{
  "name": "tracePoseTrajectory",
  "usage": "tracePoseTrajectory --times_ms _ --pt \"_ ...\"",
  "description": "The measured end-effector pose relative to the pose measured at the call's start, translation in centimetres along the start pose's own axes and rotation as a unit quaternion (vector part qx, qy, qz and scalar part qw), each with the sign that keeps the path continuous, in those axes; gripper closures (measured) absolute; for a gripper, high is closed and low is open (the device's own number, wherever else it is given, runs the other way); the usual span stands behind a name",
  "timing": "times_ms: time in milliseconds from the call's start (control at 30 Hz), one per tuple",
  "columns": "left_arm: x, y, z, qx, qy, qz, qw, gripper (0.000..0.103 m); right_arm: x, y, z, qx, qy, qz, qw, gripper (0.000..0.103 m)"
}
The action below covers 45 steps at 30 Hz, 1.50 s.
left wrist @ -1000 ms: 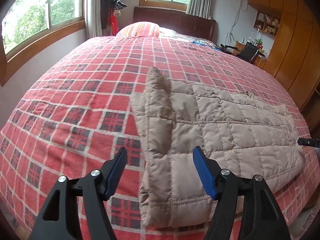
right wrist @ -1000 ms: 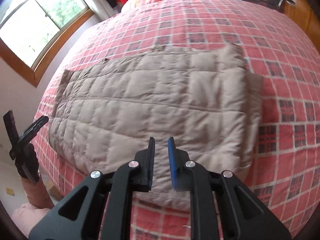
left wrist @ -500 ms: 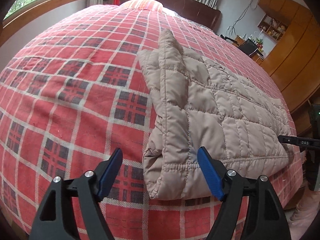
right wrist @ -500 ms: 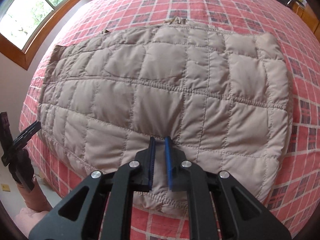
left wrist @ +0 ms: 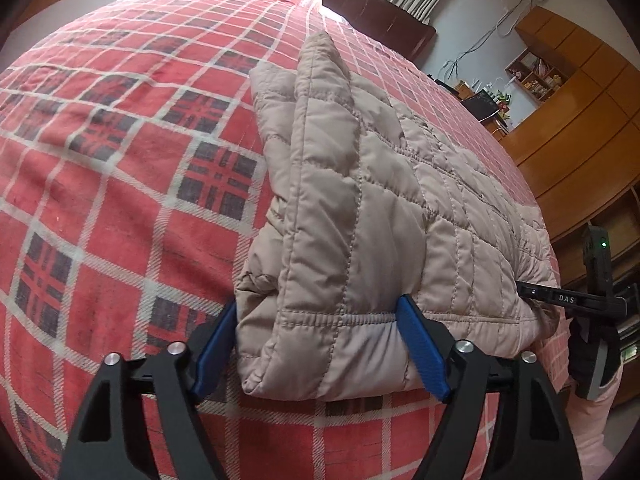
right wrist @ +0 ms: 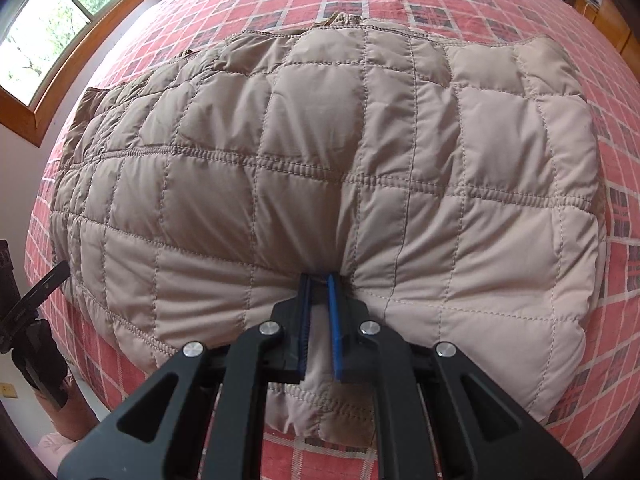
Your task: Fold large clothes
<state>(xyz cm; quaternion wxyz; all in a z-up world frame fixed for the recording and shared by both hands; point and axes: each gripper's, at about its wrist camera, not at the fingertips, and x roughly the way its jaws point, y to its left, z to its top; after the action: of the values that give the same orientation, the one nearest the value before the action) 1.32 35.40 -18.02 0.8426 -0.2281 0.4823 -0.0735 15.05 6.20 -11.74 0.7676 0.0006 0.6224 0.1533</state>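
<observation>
Red plaid bedspread (left wrist: 120,168); wooden-framed window (right wrist: 60,24); wooden cabinets (left wrist: 580,128); dark headboard (left wrist: 372,8).

Jacket (left wrist: 384,216): on the bedspread (left wrist: 120,184), stretching ahead of both tools.
Left gripper (left wrist: 320,356): at the jacket's near corner, fingers spread wide, one on each side of the folded edge.
Right gripper (right wrist: 318,304): at the near hem, fingers pinched close on a tuck of the jacket.
Headboard (left wrist: 372,4): far ahead of the left tool, beyond the bedspread.
Cabinets (left wrist: 580,128): ahead and right of the left tool.
</observation>
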Motion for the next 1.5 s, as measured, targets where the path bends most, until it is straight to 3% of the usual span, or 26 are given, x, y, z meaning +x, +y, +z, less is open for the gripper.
tracePoseTrajectory --times_ms 33,167,233,300,467,800,1133,1500 --pt "0.1 -0.2 0.0 -0.002 0.002 -0.005 1.0 0.043 -0.1 -0.4 0.0 0.005 0.001 0.005 1.0 0.096" --pt "-0.1 -0.9 0.2 -0.005 -0.001 -0.006 1.0 0.06 -0.8 -1.3 -0.2 0.02 0.007 0.014 1.0 0.096" --pt "-0.7 -1.0 0.3 -0.009 -0.009 -0.009 0.9999 0.074 -1.1 -1.1 -0.3 0.014 0.012 0.005 1.0 0.096" --pt "-1.8 -1.6 0.5 -0.004 -0.024 -0.017 0.9995 0.079 -1.1 -0.8 -0.4 0.01 0.015 -0.001 1.0 0.096" --pt "-4.0 -5.2 1.2 0.052 -0.067 -0.016 0.9963 0.081 -1.6 -1.1 -0.8 0.018 0.014 0.002 1.0 0.096" --pt "-4.6 -12.4 2.4 0.151 -0.094 -0.044 0.983 0.084 -2.3 -2.2 -1.9 0.037 0.013 0.021 0.999 0.097" --pt "-0.9 -17.9 1.9 0.219 -0.059 -0.056 0.9722 0.086 -2.1 -3.0 -1.5 0.039 0.015 0.032 0.999 0.097" --pt "5.7 -20.7 0.7 0.264 0.019 -0.048 0.9631 0.086 -1.8 -3.7 -1.4 0.04 0.014 0.04 0.998 0.097"
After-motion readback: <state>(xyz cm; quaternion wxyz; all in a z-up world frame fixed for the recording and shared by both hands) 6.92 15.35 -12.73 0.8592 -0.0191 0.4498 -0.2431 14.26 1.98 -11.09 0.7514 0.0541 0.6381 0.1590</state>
